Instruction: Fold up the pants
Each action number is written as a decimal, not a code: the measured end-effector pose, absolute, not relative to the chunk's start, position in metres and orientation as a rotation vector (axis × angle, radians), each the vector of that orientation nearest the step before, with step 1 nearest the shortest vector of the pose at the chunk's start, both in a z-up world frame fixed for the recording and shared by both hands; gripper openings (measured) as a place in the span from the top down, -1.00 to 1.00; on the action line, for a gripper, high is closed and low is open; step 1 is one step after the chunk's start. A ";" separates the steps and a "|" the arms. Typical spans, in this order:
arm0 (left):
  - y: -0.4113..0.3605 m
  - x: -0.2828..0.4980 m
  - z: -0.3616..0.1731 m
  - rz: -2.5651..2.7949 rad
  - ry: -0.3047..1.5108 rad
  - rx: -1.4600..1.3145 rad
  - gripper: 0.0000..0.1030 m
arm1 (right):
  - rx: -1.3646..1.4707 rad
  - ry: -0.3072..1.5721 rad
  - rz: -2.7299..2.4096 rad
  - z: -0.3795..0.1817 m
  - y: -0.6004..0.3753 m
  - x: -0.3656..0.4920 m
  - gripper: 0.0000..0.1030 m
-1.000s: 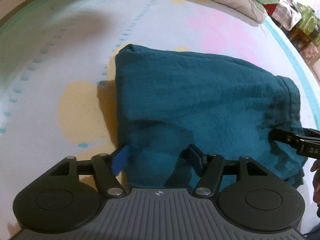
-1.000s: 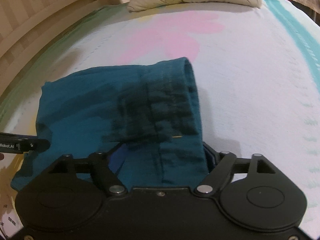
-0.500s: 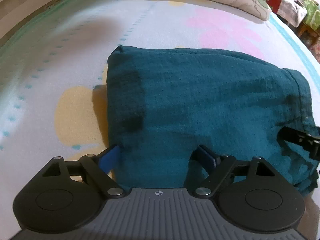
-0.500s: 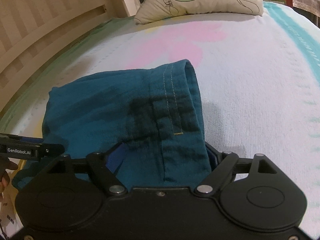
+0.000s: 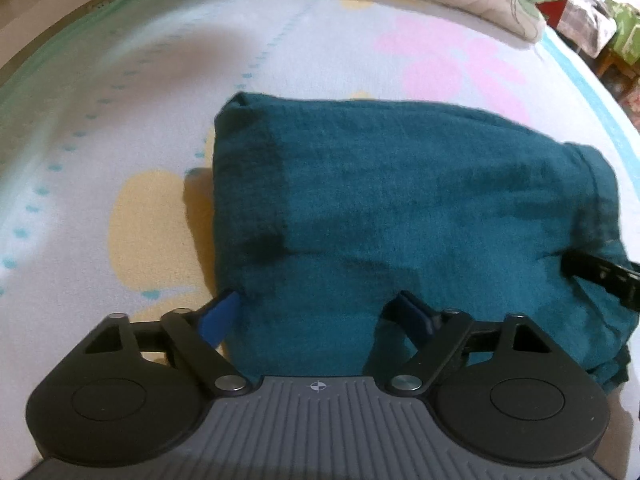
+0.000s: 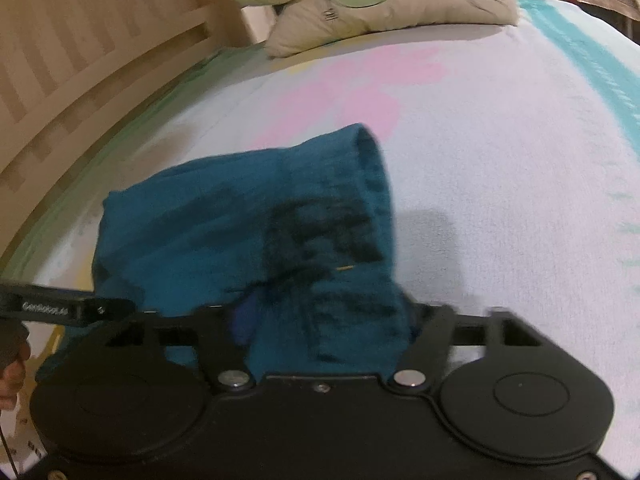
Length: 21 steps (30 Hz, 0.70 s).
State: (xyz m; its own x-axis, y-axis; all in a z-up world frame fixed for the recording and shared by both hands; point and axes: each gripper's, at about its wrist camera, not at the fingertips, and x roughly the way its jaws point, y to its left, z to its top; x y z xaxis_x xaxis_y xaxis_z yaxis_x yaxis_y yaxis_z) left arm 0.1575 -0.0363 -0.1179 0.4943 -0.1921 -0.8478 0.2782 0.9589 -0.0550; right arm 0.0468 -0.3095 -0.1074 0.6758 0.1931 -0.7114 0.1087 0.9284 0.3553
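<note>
Only one readable text: white lettering on the black finger bar of the left gripper (image 6: 66, 309), at the left edge of the right wrist view. It is blurred; it looks like "GenRobot.AI" but the letters can't be confirmed cleanly. Small crosshair mark, a circle with a cross, printed on the grey ribbed body (image 5: 318, 386) at lower centre of the left wrist view; no text beside it. Faint marks on the black bar at the right edge of that view (image 5: 604, 274) are too blurred to read. Nothing else legible.
</note>
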 end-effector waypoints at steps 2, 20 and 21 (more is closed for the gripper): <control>-0.035 0.153 -0.116 -0.281 0.971 0.094 0.04 | 0.450 0.829 0.041 -0.109 -0.320 0.045 0.22; -0.016 0.154 -0.101 -0.337 0.851 0.086 0.95 | 0.335 0.744 0.089 -0.066 -0.286 0.036 0.54; -0.014 0.159 -0.103 -0.349 0.891 0.060 0.91 | 0.320 0.752 0.081 -0.066 -0.284 0.036 0.54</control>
State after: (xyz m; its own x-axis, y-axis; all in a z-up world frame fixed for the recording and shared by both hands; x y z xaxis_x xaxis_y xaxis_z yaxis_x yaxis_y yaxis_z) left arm 0.1588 -0.0138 -0.1031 0.5762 -0.2732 -0.7703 0.3223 0.9420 -0.0930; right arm 0.0365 -0.2842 -0.0662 0.7294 0.1858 -0.6584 0.0417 0.9485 0.3140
